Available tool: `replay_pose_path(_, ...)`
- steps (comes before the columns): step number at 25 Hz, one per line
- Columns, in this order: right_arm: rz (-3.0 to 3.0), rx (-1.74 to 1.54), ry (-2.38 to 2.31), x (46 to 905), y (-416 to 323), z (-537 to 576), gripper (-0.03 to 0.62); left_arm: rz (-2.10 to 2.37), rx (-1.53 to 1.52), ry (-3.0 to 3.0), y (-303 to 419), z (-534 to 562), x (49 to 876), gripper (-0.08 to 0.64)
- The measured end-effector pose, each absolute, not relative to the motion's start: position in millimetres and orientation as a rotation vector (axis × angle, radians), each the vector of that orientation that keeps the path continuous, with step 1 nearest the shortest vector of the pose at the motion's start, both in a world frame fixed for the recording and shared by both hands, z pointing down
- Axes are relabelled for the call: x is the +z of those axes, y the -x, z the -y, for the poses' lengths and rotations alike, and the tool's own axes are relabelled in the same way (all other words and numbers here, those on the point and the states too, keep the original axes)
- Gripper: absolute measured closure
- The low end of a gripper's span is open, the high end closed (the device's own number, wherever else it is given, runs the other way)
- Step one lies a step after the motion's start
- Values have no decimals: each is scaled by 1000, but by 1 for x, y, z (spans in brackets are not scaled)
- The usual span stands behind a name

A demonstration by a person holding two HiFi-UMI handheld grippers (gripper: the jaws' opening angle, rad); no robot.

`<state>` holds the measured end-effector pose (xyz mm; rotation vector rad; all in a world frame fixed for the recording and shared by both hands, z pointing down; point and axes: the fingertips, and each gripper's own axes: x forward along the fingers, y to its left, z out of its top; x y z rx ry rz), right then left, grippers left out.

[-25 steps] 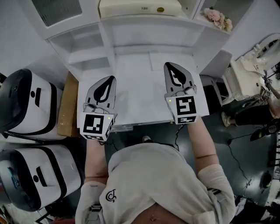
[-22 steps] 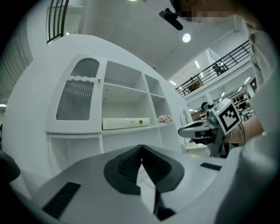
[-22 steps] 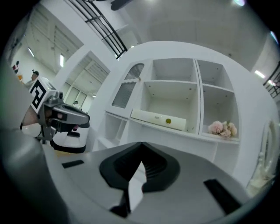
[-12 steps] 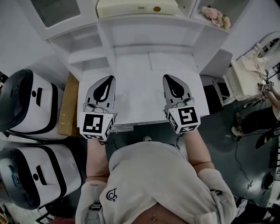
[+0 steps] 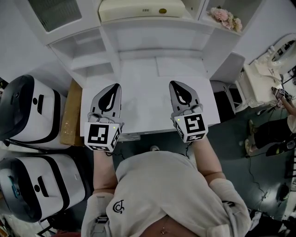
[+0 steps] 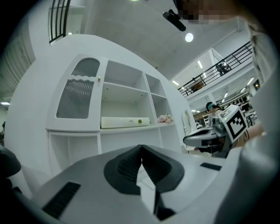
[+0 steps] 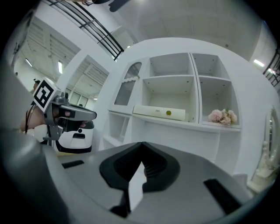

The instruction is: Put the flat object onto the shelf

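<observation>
The flat object [image 5: 141,9], a long cream box with a yellow dot, lies on the middle shelf of the white shelf unit [image 5: 157,34]; it also shows as the cream box [image 6: 124,122] and the cream box [image 7: 159,113] in the gripper views. My left gripper [image 5: 116,86] hovers over the left of the white desk top [image 5: 148,99], shut and empty, its tips touching. My right gripper [image 5: 175,84] is over the desk's right part, also shut with nothing in it. Both point at the shelves, well short of the box. The left gripper's tips [image 6: 141,146] and the right gripper's tips [image 7: 141,144] meet.
Pink flowers [image 5: 226,18] sit in the right shelf compartment. A mesh-front cabinet door [image 5: 55,11] is at upper left. Two white-and-black machines [image 5: 27,111] and a cardboard box [image 5: 71,111] stand left of the desk. A person's legs [image 5: 273,129] are at far right.
My right gripper has drifted a little left and back toward the desk's near edge. The left gripper has hardly moved. Both stay shut.
</observation>
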<state>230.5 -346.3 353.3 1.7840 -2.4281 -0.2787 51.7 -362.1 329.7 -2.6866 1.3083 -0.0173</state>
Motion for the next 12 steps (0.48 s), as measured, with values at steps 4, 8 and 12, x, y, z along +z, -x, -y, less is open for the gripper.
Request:
replay_pose_path(4, 2447, -229, -1796, 360, -231, 350, 588, -1327, -17, 2689, -51, 364, 332, 546)
replay_pose_path(8, 2481, -265, -1782, 357, -228, 351, 588, -1341, -26, 2696, -51, 368, 338, 546)
replay_pose_path(12, 2490, -277, -1770, 357, -229, 354, 588, -1337, -43, 2704, -57, 371, 345, 546)
